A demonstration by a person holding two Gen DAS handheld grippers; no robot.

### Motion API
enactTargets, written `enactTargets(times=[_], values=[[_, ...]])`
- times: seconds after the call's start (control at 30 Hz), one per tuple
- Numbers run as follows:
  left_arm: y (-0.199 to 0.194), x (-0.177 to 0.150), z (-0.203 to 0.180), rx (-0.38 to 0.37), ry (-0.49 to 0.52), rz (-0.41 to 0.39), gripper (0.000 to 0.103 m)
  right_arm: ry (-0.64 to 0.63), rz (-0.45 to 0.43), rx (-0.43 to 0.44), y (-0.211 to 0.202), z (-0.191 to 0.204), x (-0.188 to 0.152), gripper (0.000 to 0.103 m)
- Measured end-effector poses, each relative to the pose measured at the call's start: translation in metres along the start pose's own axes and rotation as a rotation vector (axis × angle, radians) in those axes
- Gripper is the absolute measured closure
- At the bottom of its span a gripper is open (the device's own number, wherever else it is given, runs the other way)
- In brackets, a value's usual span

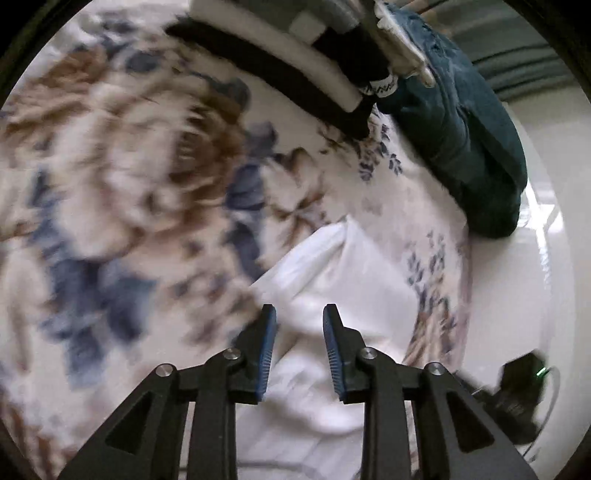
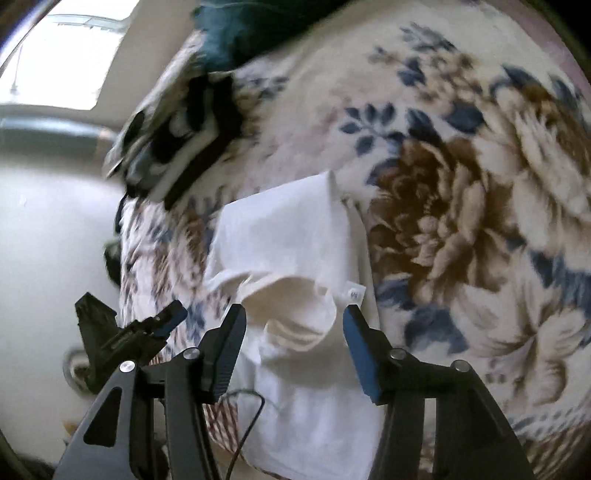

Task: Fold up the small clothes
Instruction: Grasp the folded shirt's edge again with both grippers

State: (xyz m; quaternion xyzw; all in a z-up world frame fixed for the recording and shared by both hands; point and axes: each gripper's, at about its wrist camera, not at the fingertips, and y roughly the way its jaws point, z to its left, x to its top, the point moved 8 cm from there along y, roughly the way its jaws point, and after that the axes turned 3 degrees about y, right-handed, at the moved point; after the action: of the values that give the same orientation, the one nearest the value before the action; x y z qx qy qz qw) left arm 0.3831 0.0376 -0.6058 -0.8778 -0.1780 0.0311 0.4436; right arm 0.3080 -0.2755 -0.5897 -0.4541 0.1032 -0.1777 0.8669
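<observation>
A small white garment lies on a floral bedspread. In the left wrist view my left gripper hovers over the garment's near part, jaws open, nothing between them. In the right wrist view the same white garment lies partly folded, with a rumpled sleeve and a small label near my right gripper. The right gripper is open wide above the garment and holds nothing. The left gripper shows at the lower left of the right wrist view.
A teal garment lies at the bed's far edge, also seen in the right wrist view. A black and white folded item lies beside it. White floor borders the bed. A thin black cable runs near the garment's edge.
</observation>
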Motion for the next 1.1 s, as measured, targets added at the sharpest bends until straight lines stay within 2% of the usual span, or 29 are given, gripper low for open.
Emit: enactTargets(times=[0.07,0.13,0.17,0.23,0.33,0.4,0.47,0.53,0.6,0.7,0.73,0.83,0.93,1.0,1.03,1.07,1.1], values=[[0.029,0.01,-0.002,-0.01,-0.038,0.049,0.079,0.021,-0.016,-0.002,0.016,0.006,0.008,0.046],[0.049,0.015,-0.007,-0.016,-0.034,0.08,0.079,-0.002,-0.052,0.004,0.03,0.019,0.017,0.046],[0.057,0.013,-0.009,0.02,-0.003,0.098,0.079,-0.03,-0.054,0.008,0.038,0.027,0.019,0.046],[0.063,0.006,-0.01,0.087,0.068,0.128,0.079,-0.093,-0.015,-0.047,0.06,0.036,0.017,0.047],[0.057,-0.024,-0.003,0.24,0.208,0.187,0.079,-0.177,0.069,-0.059,0.08,0.049,-0.006,0.051],[0.046,-0.049,0.005,0.284,0.248,0.228,0.079,-0.267,0.154,-0.072,0.088,0.056,-0.04,0.051],[0.037,-0.065,0.013,0.309,0.246,0.264,0.079,-0.324,0.241,-0.088,0.093,0.055,-0.073,0.051],[0.025,-0.073,0.017,0.295,0.223,0.261,0.079,-0.339,0.296,-0.097,0.093,0.05,-0.098,0.051],[0.014,-0.071,0.015,0.261,0.192,0.236,0.079,-0.312,0.295,-0.088,0.083,0.044,-0.107,0.051],[0.01,-0.053,0.006,0.19,0.127,0.178,0.079,-0.19,0.169,-0.041,0.052,0.037,-0.091,0.051],[0.011,-0.047,0.004,0.167,0.114,0.164,0.079,-0.118,0.105,-0.036,0.041,0.029,-0.079,0.05],[0.029,-0.028,0.004,0.137,0.068,0.138,0.079,0.09,-0.006,-0.052,0.025,-0.002,-0.053,0.05],[0.055,-0.024,0.009,0.141,0.033,0.171,0.079,0.237,-0.002,-0.041,0.038,-0.029,-0.036,0.05],[0.057,-0.027,0.004,0.103,0.009,0.141,0.082,0.242,0.024,0.008,0.054,-0.026,-0.031,0.05],[0.052,-0.029,-0.003,0.067,0.015,0.116,0.086,0.219,0.033,0.014,0.059,-0.021,-0.029,0.054],[0.049,-0.033,-0.01,0.056,0.034,0.1,0.101,0.175,0.027,0.018,0.063,-0.013,-0.028,0.074],[0.047,-0.038,-0.016,0.032,0.036,0.097,0.1,0.141,0.031,0.01,0.067,-0.005,-0.029,0.086]])
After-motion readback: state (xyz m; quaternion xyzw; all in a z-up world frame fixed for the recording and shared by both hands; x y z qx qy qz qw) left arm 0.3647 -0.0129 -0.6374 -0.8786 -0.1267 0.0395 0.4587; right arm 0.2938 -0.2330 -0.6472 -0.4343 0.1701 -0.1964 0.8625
